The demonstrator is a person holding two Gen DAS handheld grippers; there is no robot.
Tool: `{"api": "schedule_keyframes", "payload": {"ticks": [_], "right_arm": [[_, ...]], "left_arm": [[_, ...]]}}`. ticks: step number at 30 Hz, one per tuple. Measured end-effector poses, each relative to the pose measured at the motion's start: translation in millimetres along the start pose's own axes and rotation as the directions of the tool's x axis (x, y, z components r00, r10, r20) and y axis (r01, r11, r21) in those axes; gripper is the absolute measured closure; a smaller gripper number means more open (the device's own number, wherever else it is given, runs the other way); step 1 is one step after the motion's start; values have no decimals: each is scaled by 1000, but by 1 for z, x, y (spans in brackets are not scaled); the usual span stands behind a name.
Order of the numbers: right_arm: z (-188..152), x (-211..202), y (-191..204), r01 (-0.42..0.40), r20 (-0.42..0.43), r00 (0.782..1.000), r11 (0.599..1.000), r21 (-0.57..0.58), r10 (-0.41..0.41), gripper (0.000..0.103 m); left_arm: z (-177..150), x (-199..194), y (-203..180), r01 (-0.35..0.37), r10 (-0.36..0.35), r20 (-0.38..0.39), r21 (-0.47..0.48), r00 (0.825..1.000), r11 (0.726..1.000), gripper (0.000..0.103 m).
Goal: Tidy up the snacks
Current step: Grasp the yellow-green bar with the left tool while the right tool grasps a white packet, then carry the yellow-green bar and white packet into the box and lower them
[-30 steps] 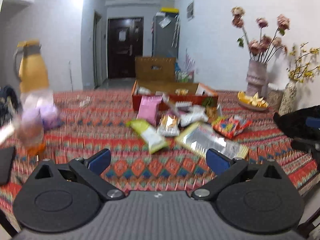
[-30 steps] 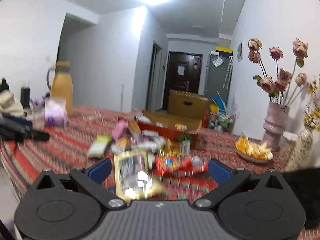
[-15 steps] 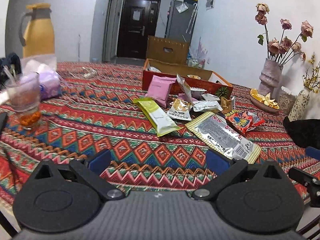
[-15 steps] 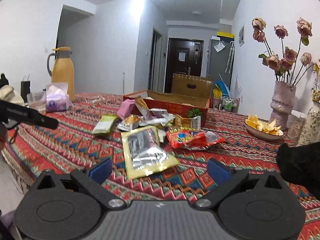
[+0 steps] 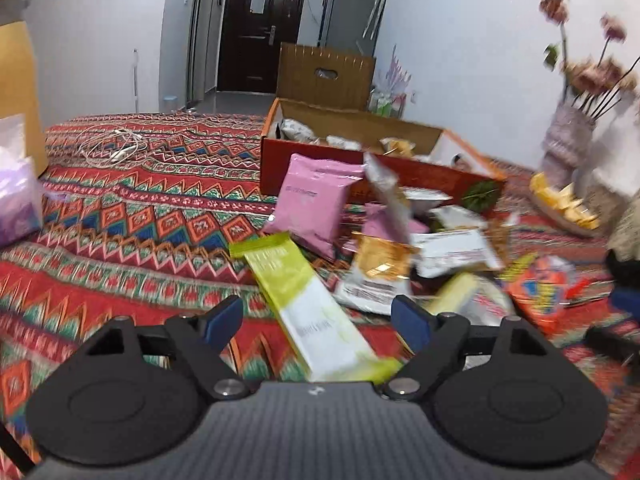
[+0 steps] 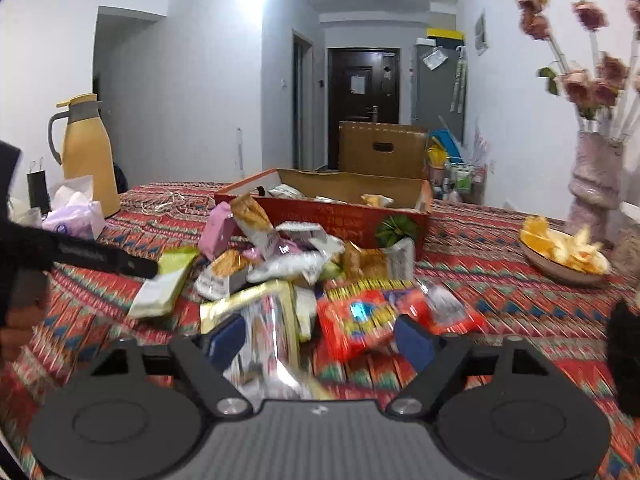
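Observation:
A heap of snack packets lies on the patterned tablecloth in front of an open red cardboard box [image 5: 360, 168] that holds a few packets. My left gripper [image 5: 318, 322] is open, low over a yellow-green and white packet [image 5: 308, 304] that lies between its fingers. A pink packet [image 5: 316, 200] leans on the box. My right gripper [image 6: 320, 336] is open, just above a gold-edged silver packet [image 6: 264, 320] and a red packet [image 6: 360, 316]. The box also shows in the right wrist view [image 6: 340, 216].
A yellow jug [image 6: 86, 152] and a tissue pack [image 6: 72, 212] stand at the left. A dish of orange peel [image 6: 560, 252] and a vase of dried roses [image 6: 596, 176] stand at the right. A white cable [image 5: 116, 146] lies at the far left.
Both grippers have moved forward and down toward the snack heap. The green-white packet now lies between my left fingers, and the silver and red packets lie under my right gripper.

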State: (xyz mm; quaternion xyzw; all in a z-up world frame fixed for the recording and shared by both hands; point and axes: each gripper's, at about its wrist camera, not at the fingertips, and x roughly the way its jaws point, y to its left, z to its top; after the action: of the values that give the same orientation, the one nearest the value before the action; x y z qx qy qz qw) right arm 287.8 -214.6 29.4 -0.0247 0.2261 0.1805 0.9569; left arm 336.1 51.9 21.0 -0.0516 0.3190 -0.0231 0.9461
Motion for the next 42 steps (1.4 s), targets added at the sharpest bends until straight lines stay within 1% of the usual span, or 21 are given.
{"api": "schedule_keyframes", "payload": {"ticks": [2,3,4,5,6,7,9,11,12,14,15,16,17,18,19,21,25,29,33,37,42], "right_arm": [[13,21,3,-31,0,1000,999,-22,31,29],[21,34,6,-51,-10,999,998,-37,51,35],[27,47,9,-68,-22,998,996,-50,67,45],[35,62,14,-87,-34,996,994,-71,84,50],[41,74,18,-96,-36,995,991,-91,93,53],[48,88,24,-106,-41,994,988,-113,102,53],[58,116,35,-113,-55,993,984,-140,106,53],[63,142,45,-117,-74,991,981,-156,107,53],[65,153,51,-120,-81,991,977,-177,107,53],[68,173,60,-107,-79,993,972,-210,93,53],[70,181,64,-107,-81,993,969,-222,91,53],[71,189,67,-111,-90,992,969,-221,93,66],[73,195,67,-115,-96,991,971,-210,97,74],[74,197,67,-111,-94,991,974,-199,94,94],[75,197,68,-107,-93,992,975,-193,90,93],[72,188,68,-103,-85,993,976,-190,88,94],[65,152,65,-72,-45,997,978,-194,65,94],[58,91,50,-56,18,998,989,-138,59,94],[39,39,36,-54,28,998,995,-79,56,94],[19,1,24,-25,28,999,1000,-18,26,94],[3,-27,11,-9,33,999,1000,18,8,94]], "left_arm": [[3,22,1,-14,15,-16,14,1000,1000,19],[5,30,3,-10,10,-28,9,1000,1000,19],[7,38,6,-4,3,-35,-6,999,1000,19],[8,44,9,8,-8,-30,-20,1000,1000,19],[9,46,12,17,-18,-17,-26,1000,1000,19],[8,48,14,34,-33,3,-28,999,999,19],[5,50,19,70,-70,9,-39,998,997,21],[2,54,24,91,-92,-8,-68,996,994,31],[2,51,24,93,-93,5,-63,996,994,34],[1,50,22,99,-98,8,-49,995,994,51],[1,51,22,96,-96,3,-51,995,994,53],[1,49,23,98,-98,5,-52,995,994,62],[1,47,24,102,-102,11,-52,995,993,65],[0,45,25,96,-95,19,-53,995,994,65],[-1,43,26,84,-82,25,-56,996,995,65],[-1,38,29,66,-65,22,-57,998,996,65],[-3,5,30,61,-57,63,-64,996,996,66],[-9,-43,26,46,-38,119,-66,992,997,66],[-17,-83,18,44,-35,147,-59,989,997,66],[-18,-104,7,54,-48,167,-30,985,998,66],[-16,-112,-12,59,-59,174,0,983,998,66]]}}
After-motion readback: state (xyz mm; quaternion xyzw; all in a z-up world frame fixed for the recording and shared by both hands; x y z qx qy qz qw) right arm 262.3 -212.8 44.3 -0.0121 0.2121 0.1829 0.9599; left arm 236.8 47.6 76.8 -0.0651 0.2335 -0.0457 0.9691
